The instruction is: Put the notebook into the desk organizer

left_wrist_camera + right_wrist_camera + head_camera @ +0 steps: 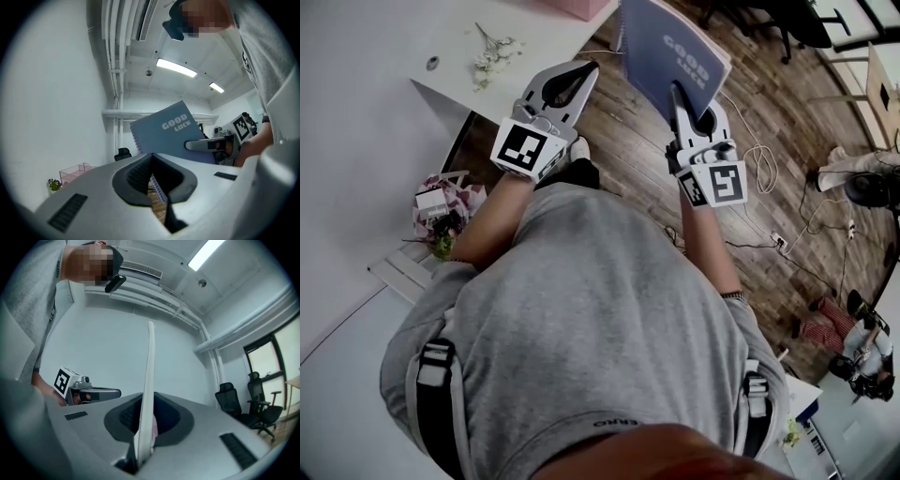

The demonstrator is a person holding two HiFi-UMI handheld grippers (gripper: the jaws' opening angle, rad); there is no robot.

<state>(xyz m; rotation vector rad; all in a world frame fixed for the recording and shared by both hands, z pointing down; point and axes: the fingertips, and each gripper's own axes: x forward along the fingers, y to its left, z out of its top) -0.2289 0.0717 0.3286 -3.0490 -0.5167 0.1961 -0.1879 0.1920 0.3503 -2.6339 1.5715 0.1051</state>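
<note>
My right gripper (679, 91) is shut on a blue-grey spiral notebook (673, 45) printed "GOOD LUCK" and holds it up in the air over the wood floor. In the right gripper view the notebook (150, 357) stands edge-on between the jaws of my right gripper (146, 401). To its left, my left gripper (584, 67) is shut with nothing in it. It is apart from the notebook (164, 131), which it sees beside it. A pink desk organizer (581, 7) sits on the white desk at the top edge, and the organizer (75, 172) is small in the left gripper view.
The white desk (384, 56) fills the top left, with a sprig of dried flowers (495, 54) on it. A pink-wrapped bunch (441, 211) lies below the desk edge. Cables (759, 169) trail over the floor at right. Office chairs (260, 404) stand by the window.
</note>
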